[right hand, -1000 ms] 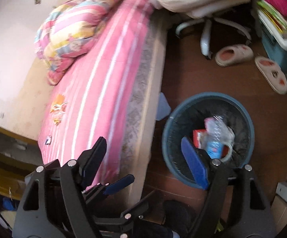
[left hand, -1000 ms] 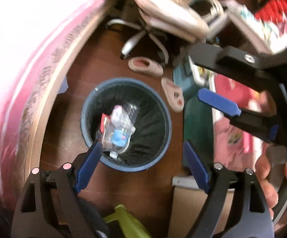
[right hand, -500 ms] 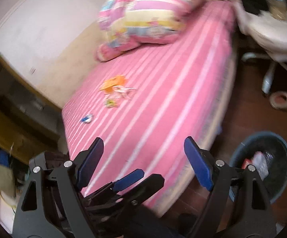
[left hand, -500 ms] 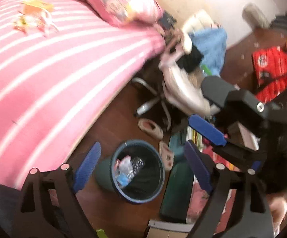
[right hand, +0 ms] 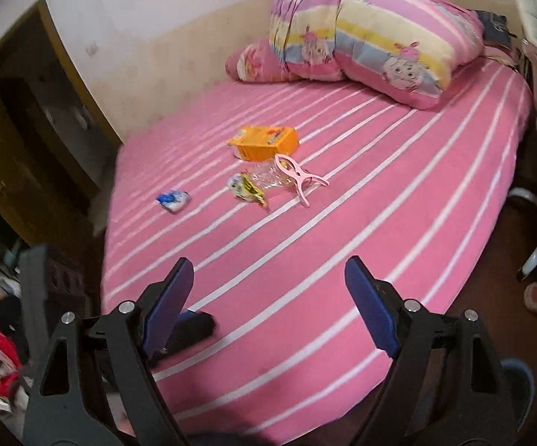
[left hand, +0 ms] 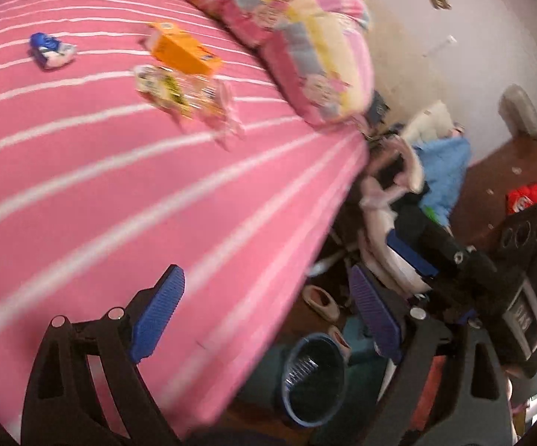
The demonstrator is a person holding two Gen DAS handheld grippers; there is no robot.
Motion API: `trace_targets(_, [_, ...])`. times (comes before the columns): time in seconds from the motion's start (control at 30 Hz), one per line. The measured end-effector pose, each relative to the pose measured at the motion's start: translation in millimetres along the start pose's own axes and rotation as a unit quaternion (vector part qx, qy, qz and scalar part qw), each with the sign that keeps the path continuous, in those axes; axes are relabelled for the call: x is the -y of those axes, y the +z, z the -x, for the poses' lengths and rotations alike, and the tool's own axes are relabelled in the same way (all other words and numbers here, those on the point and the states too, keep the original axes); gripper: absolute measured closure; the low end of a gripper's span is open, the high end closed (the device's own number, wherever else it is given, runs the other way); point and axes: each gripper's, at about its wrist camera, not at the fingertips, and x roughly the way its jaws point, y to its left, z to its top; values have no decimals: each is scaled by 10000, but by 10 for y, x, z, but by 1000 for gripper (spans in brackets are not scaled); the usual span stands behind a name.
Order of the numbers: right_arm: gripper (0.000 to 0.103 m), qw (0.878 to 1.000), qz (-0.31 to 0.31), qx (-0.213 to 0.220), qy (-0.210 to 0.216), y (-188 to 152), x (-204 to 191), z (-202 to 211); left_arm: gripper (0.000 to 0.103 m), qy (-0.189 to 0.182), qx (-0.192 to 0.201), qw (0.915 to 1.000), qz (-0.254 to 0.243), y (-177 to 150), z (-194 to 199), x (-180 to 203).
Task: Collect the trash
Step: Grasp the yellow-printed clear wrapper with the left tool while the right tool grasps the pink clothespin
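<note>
The left wrist view is smeared with motion, so the edge of the bed (right hand: 342, 223) and the floor clutter beyond it are hard to read there; the right wrist view is sharper. The pink white-striped bed fills most of both views, its near corner hidden behind the tools, and a folded patterned quilt (right hand: 372, 37) lies at its far end against the wall. On the floor beside the bed stands the dark blue trash bin (left hand: 314, 379), partly covered by the mattress edge in the left wrist view and only a cut-off sliver at the lower right of the other; what it holds cannot be made out. The trash lies well apart from the bin, in the middle of the bed: an orange carton (right hand: 264, 142), just in front of it a crumpled clear wrapper with a yellow label (right hand: 255, 182) touching a pink clothes peg (right hand: 300, 178), and off to one side a small blue-and-white wrapper (right hand: 173, 200). The left tool (left hand: 264, 316) hangs over the bed's edge, released, its fingers spread and empty. The right tool (right hand: 268, 301) points across the mattress toward the litter, likewise released and holding nothing.
</note>
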Motion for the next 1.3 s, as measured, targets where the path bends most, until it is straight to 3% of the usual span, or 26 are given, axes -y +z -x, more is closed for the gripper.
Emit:
trace_targets(0.17, [20,9990,316,-212,-217,183,37,-583,15,67,73,9998,157,466,-272,-383])
trace_targets(0.43, [32,9944,681,-574,-564,441,146,-1498,17,601,-36,9980,169,1176,-819,-622])
trace_targets(0.7, [45,9895,930,-816,-746,615,127,-2132,37,1255,-215,9913,-326,1617,-1316,-704])
trace_targets(0.8, [64,9873,957,-974,-812,623,136,-2321,48,1354,-185,9891,-550,1648,-1405,-678])
trace_targets(0.83, [82,9868,943,-1017,-842,625,150,-2372,57,1357,-187,9886,-620,1653,-1434,-669])
trace_targets(0.87, [93,9864,934,-1038,-869,626,155,-2397,61,1321,-175,9888,-672,1654,-1448,-672])
trace_targets(0.9, [97,9870,878,-1046,-850,633,180,-2416,77,1244,-156,9897,-692,1648,-1453,-677])
trace_targets(1.07, [97,9888,800,-955,-820,608,184,-2326,80,1001,0,9925,-708,1586,-1390,-651])
trace_targets(1.3, [97,9910,800,-781,-742,484,86,-1864,80,608,82,9962,-622,1377,-1092,-564])
